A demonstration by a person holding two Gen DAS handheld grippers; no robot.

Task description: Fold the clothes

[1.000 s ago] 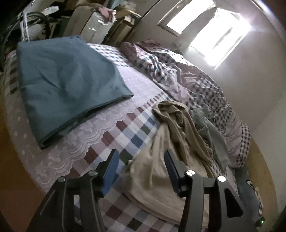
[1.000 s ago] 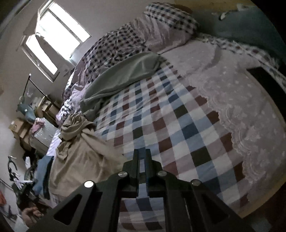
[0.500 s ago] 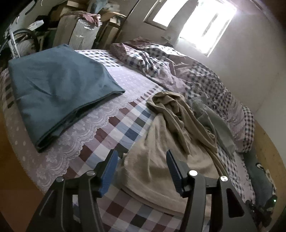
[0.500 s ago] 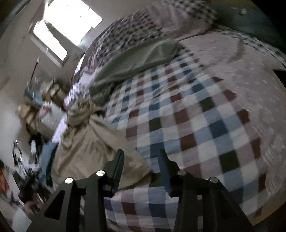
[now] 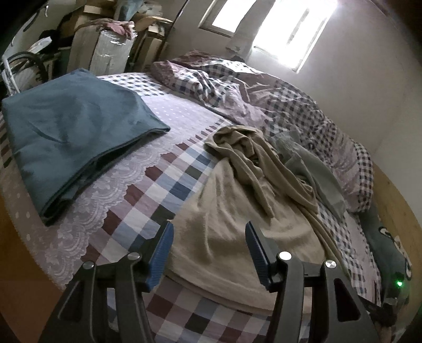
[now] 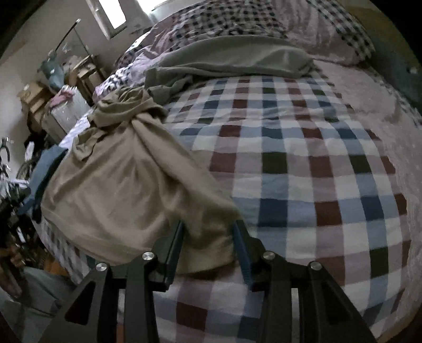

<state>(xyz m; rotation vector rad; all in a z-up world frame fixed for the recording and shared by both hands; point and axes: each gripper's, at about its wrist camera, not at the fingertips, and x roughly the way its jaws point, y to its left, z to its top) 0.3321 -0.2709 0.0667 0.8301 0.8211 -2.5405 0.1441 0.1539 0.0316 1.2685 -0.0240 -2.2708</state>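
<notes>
1. Left wrist view: left gripper [image 5: 208, 232] spread wide, nothing between the fingers, hanging over the near edge of the tan garment [image 5: 237, 224].
2. Same view: tan garment lying on the checkered bedspread [image 5: 168, 190], lower part fairly flat, top end bunched into a crumpled heap further back.
3. Also there: folded teal garment [image 5: 76, 132] off to the left on the lacy part of the cover, well apart from the tan one; grey-green garment [image 5: 313, 171] just beside the crumpled end; rumpled plaid duvet [image 5: 263, 97] behind, under the window [image 5: 274, 29].
4. Right wrist view: right gripper [image 6: 209, 232] parted too, fingers either side of the tan garment's [image 6: 126, 190] near corner, not pinched onto it. Slightly blurry here.
5. Same view: grey-green garment [image 6: 237, 58] stretched across the far side of the checkered bedspread [image 6: 303, 171], plaid pillow [image 6: 329, 23] behind it.
</notes>
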